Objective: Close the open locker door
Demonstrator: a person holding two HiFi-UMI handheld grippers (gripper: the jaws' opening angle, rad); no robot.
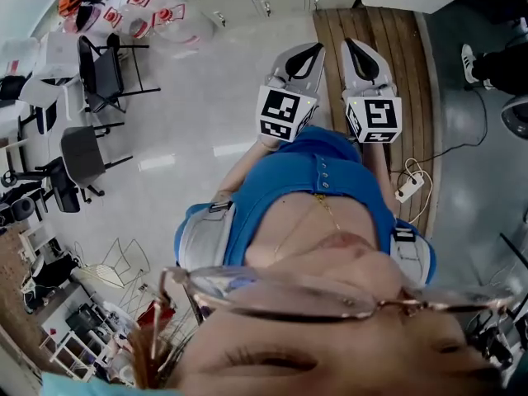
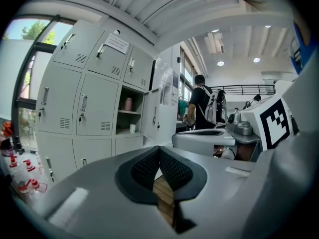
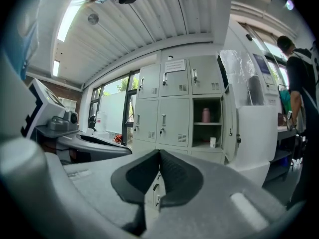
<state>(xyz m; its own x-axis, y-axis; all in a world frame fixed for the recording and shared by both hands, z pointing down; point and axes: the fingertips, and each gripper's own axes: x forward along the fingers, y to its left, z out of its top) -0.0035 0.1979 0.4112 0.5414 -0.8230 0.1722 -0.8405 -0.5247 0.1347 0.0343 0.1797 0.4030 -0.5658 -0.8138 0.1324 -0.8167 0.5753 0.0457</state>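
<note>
A bank of grey lockers [image 2: 84, 93] [image 3: 164, 113] stands ahead. One compartment [image 2: 130, 116] [image 3: 207, 123] is open, and its door [image 2: 150, 114] [image 3: 230, 128] is swung out to the right. Inside are a pink bottle [image 2: 128, 104] [image 3: 206, 114] on the shelf and a small white cup [image 2: 132, 128] [image 3: 213, 142] below. My left gripper [image 1: 316, 48] [image 2: 159, 151] and right gripper [image 1: 351, 44] [image 3: 159, 152] are held side by side at some distance from the lockers. Both are shut with nothing between the pads.
A wooden slatted platform [image 1: 396, 48] lies under the grippers. A white cabinet [image 3: 256, 133] stands right of the open door. A person in black [image 2: 202, 103] [image 3: 299, 83] is beyond it. Black chairs [image 1: 103, 73] are at the left, and a power strip [image 1: 410, 186] lies on the floor.
</note>
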